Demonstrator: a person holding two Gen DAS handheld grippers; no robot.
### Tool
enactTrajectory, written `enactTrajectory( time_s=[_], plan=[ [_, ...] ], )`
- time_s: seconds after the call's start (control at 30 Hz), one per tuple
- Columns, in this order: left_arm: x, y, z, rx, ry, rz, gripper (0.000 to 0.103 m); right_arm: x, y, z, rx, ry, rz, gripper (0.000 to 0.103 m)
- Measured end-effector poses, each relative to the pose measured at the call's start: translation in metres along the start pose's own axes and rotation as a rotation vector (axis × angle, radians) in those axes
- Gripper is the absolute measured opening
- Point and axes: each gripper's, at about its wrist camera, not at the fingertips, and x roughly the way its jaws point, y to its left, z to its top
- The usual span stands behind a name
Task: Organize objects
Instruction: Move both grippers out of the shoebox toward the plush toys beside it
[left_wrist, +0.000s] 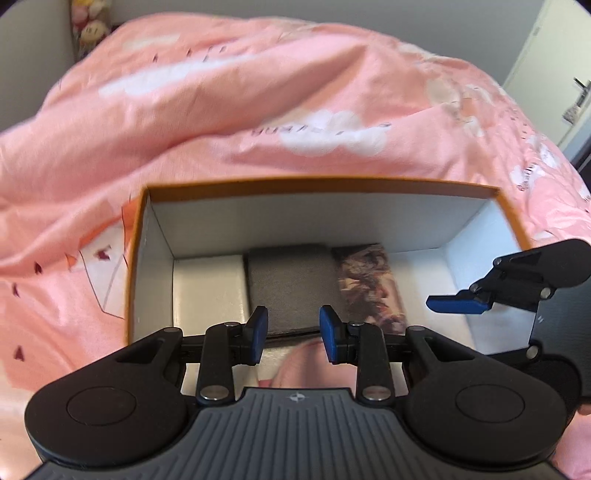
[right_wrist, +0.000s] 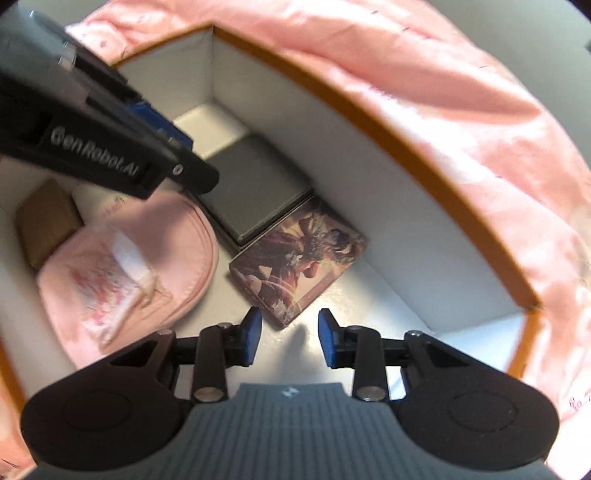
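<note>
An orange-rimmed box (left_wrist: 317, 183) with white inner walls lies open on a pink bed. Inside it lie a white box (left_wrist: 208, 286), a dark grey box (left_wrist: 293, 286) and an illustrated card box (left_wrist: 371, 284). The right wrist view shows the same grey box (right_wrist: 255, 192) and card box (right_wrist: 299, 258), plus a pink cap (right_wrist: 125, 273) and a brown item (right_wrist: 46, 221). My left gripper (left_wrist: 293, 334) is open and empty above the box's near side. My right gripper (right_wrist: 290, 336) is open and empty inside the box, just short of the card box.
A pink printed duvet (left_wrist: 221, 110) surrounds the box. Plush toys (left_wrist: 90, 26) sit at the far left corner. A white door (left_wrist: 554, 74) with a handle is at the right. The left gripper's body (right_wrist: 92, 147) hangs over the box's left part.
</note>
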Motion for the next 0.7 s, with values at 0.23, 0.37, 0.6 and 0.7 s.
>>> enactTrajectory(
  time_s=[0.23,0.37,0.6,0.7],
  plan=[
    [-0.058,-0.032,-0.017,0.040,-0.099,0.010,0.037,-0.073,0.009,-0.025,0.144,-0.165,0.017,0.035],
    [-0.090,-0.047,-0.035,0.057,-0.168,0.008,0.045,-0.112,0.021,-0.047,0.217,-0.267,0.001,0.048],
    [-0.132,-0.067,-0.072,0.104,-0.210,-0.025,0.049,-0.153,0.035,-0.092,0.403,-0.365,0.020,0.050],
    [-0.136,-0.066,-0.088,0.087,-0.149,-0.093,0.049,-0.172,0.050,-0.114,0.453,-0.377,0.030,0.050]
  ],
)
